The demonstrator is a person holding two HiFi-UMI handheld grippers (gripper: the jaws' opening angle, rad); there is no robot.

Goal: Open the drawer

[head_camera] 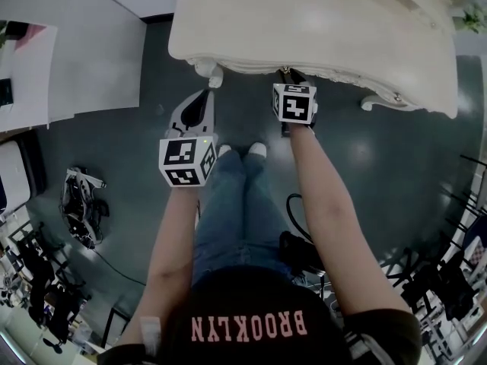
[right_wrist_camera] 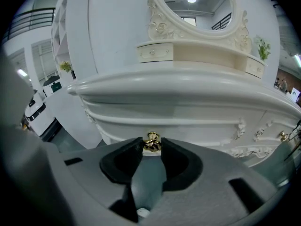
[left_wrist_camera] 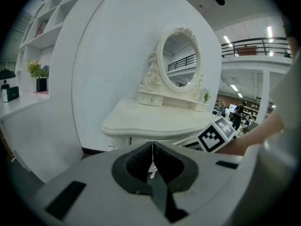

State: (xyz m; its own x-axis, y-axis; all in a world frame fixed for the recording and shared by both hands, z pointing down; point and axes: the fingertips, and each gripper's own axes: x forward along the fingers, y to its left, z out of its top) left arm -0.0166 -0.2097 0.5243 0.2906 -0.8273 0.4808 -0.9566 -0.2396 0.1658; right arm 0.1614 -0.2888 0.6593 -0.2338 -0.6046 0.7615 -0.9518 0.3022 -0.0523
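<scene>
Nearest me, the left tongs (head_camera: 199,103) hang over the dark floor (head_camera: 129,150), short of the white bench (head_camera: 304,21) and clear of its front leg (head_camera: 207,71). In the left gripper view their jaws are pressed together with nothing between them. The right tongs (right_wrist_camera: 152,149) are further forward, tips under the bench's front edge. In the right gripper view their jaws are partly closed, and the pads pinch a small gold knob (right_wrist_camera: 151,141) from both sides. The knob sits on the drawer (right_wrist_camera: 197,114), which is the moulded band just below the bench top. As far as I can tell, its front lies flush with the rest of that band. On the bench top behind are an oval mirror (left_wrist_camera: 178,60) in a carved frame, low small drawers at its foot, and a little green plant (right_wrist_camera: 262,46) at the right.
</scene>
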